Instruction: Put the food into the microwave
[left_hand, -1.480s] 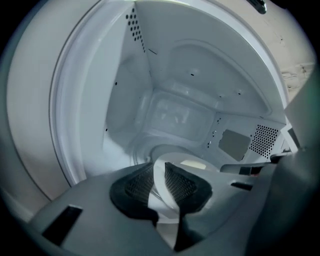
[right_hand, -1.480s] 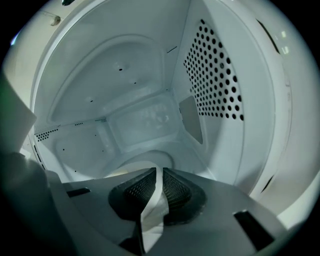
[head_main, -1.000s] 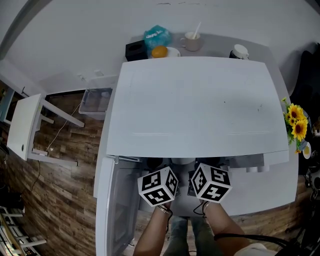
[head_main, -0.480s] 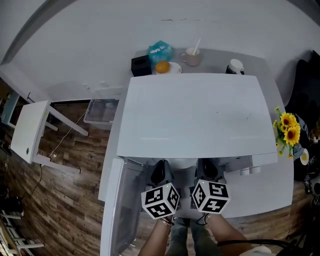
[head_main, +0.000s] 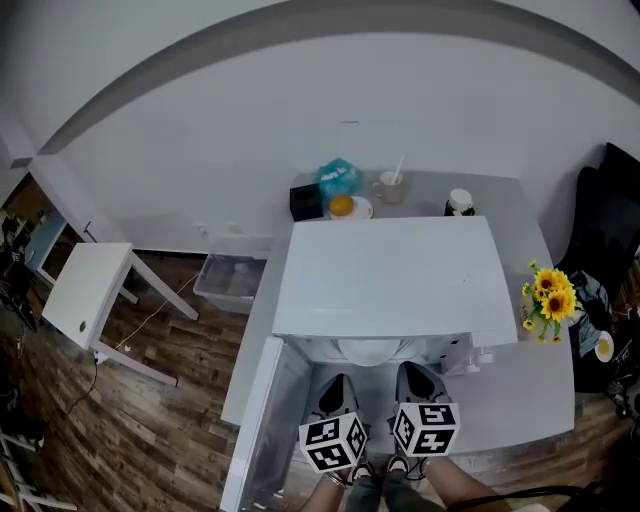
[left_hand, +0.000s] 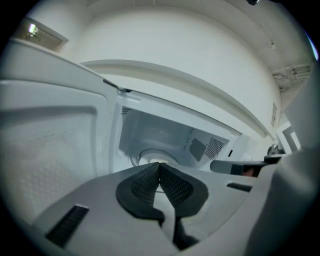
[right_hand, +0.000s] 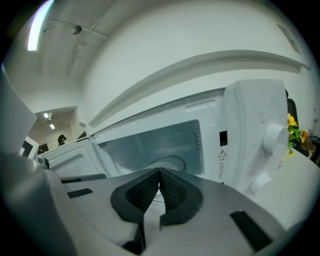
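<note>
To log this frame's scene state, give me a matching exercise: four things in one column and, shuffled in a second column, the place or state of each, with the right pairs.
Things:
1. microwave door
2. left gripper
3. orange
4. sunflowers

Places or states:
A. on the table behind the microwave
B. swung open at the microwave's left side
C. on the table at the microwave's right side
D. jaws shut, with nothing between them

Pairs: 1-B, 2-D, 3-A, 4-C
</note>
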